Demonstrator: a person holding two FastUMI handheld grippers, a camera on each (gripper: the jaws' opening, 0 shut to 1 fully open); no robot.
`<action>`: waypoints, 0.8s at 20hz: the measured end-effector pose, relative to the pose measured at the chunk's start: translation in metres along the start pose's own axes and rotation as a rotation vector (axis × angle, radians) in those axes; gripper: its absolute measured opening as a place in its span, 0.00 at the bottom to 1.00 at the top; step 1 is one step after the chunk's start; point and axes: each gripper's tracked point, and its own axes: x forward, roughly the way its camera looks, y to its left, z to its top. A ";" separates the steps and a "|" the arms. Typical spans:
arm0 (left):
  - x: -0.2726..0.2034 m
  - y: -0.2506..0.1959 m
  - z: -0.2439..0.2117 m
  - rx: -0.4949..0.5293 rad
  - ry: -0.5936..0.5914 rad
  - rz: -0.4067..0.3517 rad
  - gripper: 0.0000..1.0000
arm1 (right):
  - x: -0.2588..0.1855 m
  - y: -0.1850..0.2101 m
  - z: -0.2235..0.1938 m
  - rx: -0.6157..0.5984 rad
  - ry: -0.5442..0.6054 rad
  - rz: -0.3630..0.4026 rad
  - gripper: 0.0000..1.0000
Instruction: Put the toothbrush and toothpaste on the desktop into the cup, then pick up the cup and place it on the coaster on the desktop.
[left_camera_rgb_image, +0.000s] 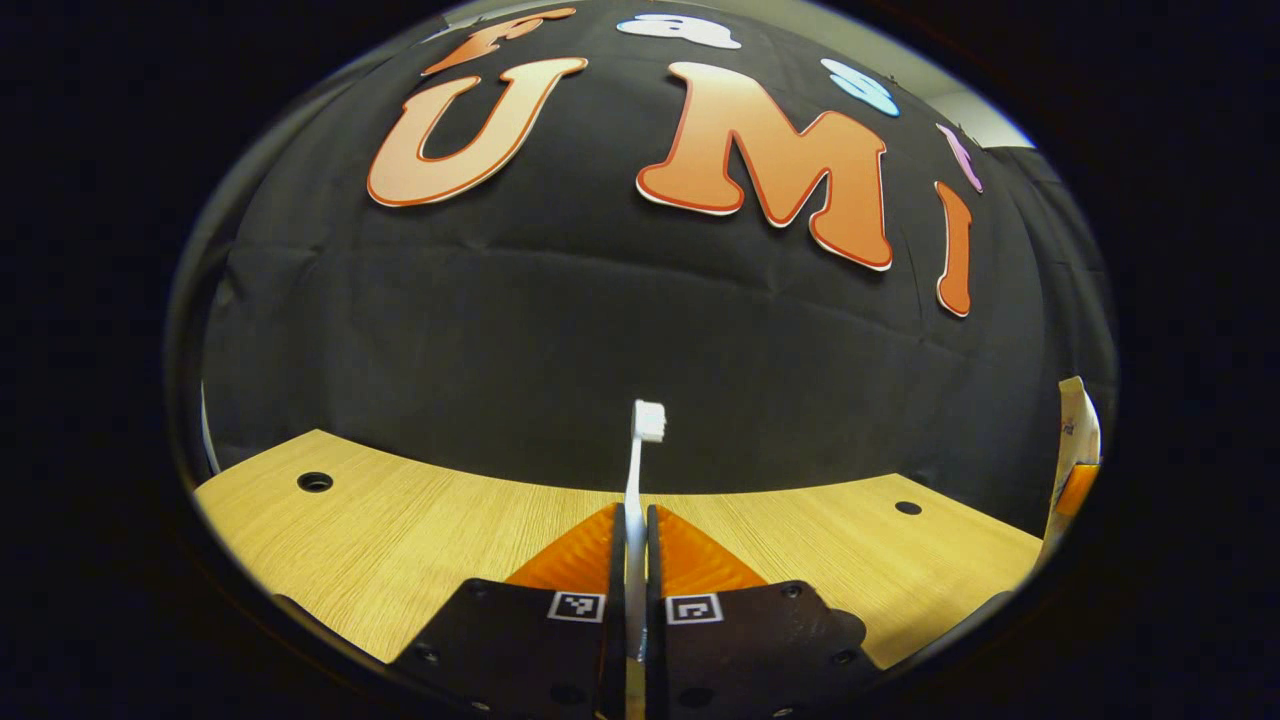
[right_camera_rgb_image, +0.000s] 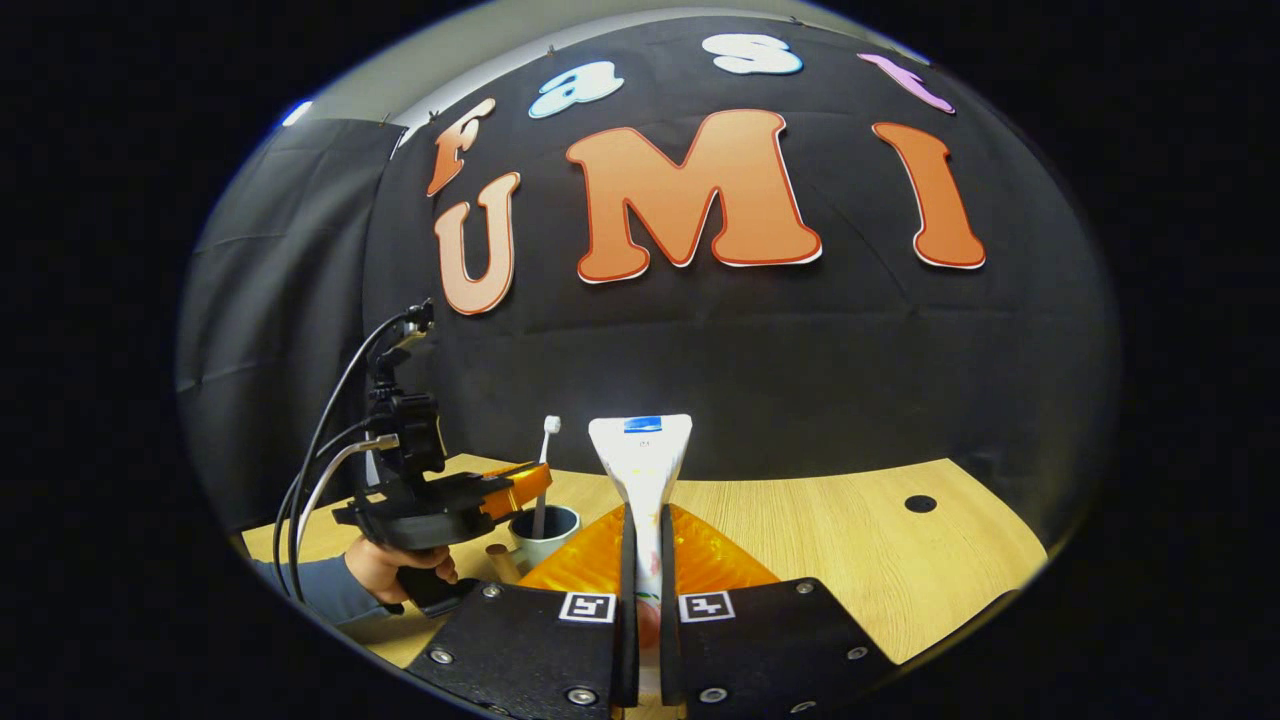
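Note:
My left gripper (left_camera_rgb_image: 635, 515) is shut on a white toothbrush (left_camera_rgb_image: 640, 450), which stands upright with its bristles on top. In the right gripper view that same left gripper (right_camera_rgb_image: 530, 482) holds the toothbrush (right_camera_rgb_image: 545, 470) with its lower end inside a pale cup (right_camera_rgb_image: 547, 533) on the wooden table. My right gripper (right_camera_rgb_image: 645, 515) is shut on a white toothpaste tube (right_camera_rgb_image: 641, 460), held upright with its flat crimped end up, to the right of the cup. The tube (left_camera_rgb_image: 1076, 450) also shows at the far right edge of the left gripper view.
The wooden table (right_camera_rgb_image: 850, 540) has round holes (right_camera_rgb_image: 920, 503) near its back edge. A hand (right_camera_rgb_image: 390, 572) in a grey sleeve holds the left gripper, with cables rising from it. A small tan thing (right_camera_rgb_image: 497, 562) sits beside the cup; I cannot tell what it is.

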 end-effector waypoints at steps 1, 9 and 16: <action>-0.001 -0.002 0.000 0.007 0.014 -0.010 0.07 | 0.003 -0.001 0.002 0.001 -0.004 0.000 0.09; -0.038 0.003 -0.008 -0.004 0.090 -0.017 0.74 | 0.044 0.006 0.008 0.031 -0.004 0.043 0.09; -0.088 0.039 0.006 -0.019 0.088 0.049 0.98 | 0.088 0.039 0.023 0.051 -0.055 0.133 0.09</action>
